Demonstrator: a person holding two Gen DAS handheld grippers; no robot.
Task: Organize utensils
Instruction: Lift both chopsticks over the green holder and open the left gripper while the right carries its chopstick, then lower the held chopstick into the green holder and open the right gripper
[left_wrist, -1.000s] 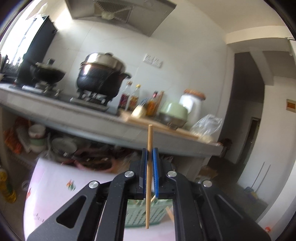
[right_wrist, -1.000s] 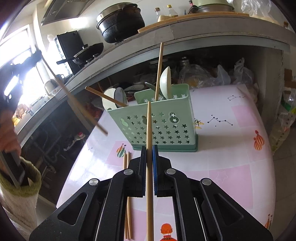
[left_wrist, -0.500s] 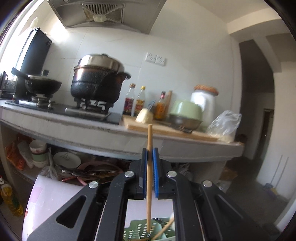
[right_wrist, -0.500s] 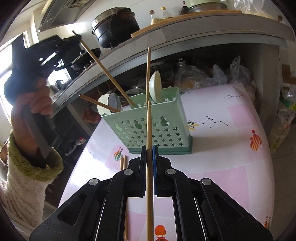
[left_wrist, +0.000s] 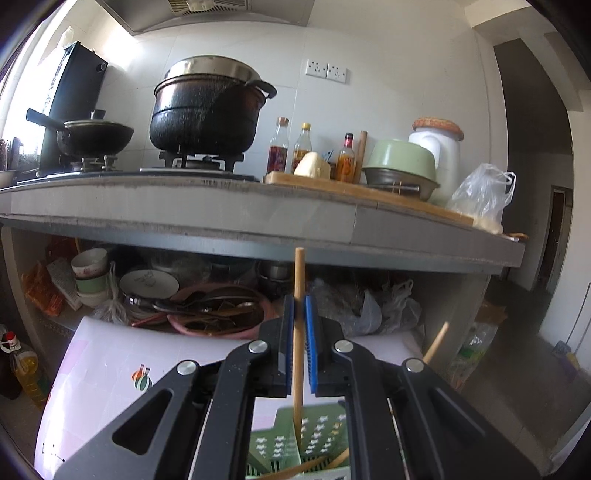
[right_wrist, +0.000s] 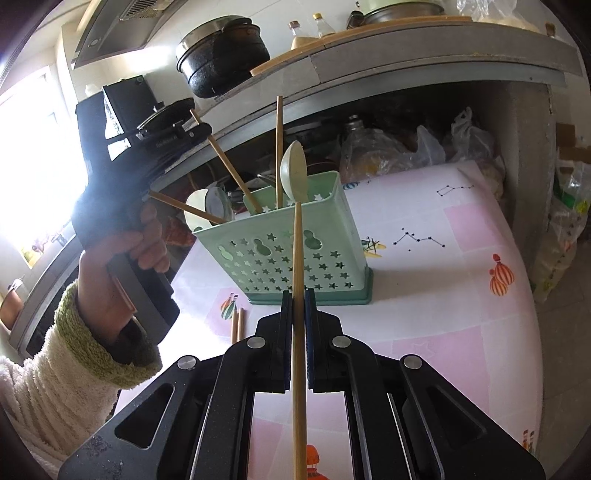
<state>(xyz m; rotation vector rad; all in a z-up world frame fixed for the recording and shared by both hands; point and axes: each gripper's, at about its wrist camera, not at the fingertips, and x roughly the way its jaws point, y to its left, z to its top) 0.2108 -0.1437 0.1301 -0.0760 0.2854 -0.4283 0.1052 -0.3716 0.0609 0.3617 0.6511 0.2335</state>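
A mint-green perforated utensil caddy (right_wrist: 280, 258) stands on the pink-and-white table (right_wrist: 443, 295). It holds a pale spoon (right_wrist: 294, 173), an upright chopstick (right_wrist: 279, 147) and a chopstick leaning left (right_wrist: 181, 208). My left gripper (left_wrist: 299, 306) is shut on a wooden chopstick (left_wrist: 298, 273). In the right wrist view that left gripper (right_wrist: 201, 127) hangs above and left of the caddy, and its chopstick (right_wrist: 229, 170) slants down into it. My right gripper (right_wrist: 298, 295) is shut on another chopstick (right_wrist: 297, 240), just in front of the caddy. Two loose chopsticks (right_wrist: 237, 328) lie on the table.
A concrete counter (left_wrist: 258, 221) overhangs the table's far side, carrying a black pot (left_wrist: 207, 110), a wok, bottles and a cutting board. Bowls, plates and plastic bags (left_wrist: 365, 310) fill the shelf beneath. A person's hand in a fleece sleeve (right_wrist: 74, 350) holds the left gripper.
The left gripper has come down and nearer to the caddy, and its chopstick's lower end has gone inside. The right gripper has stayed put with its chopstick.
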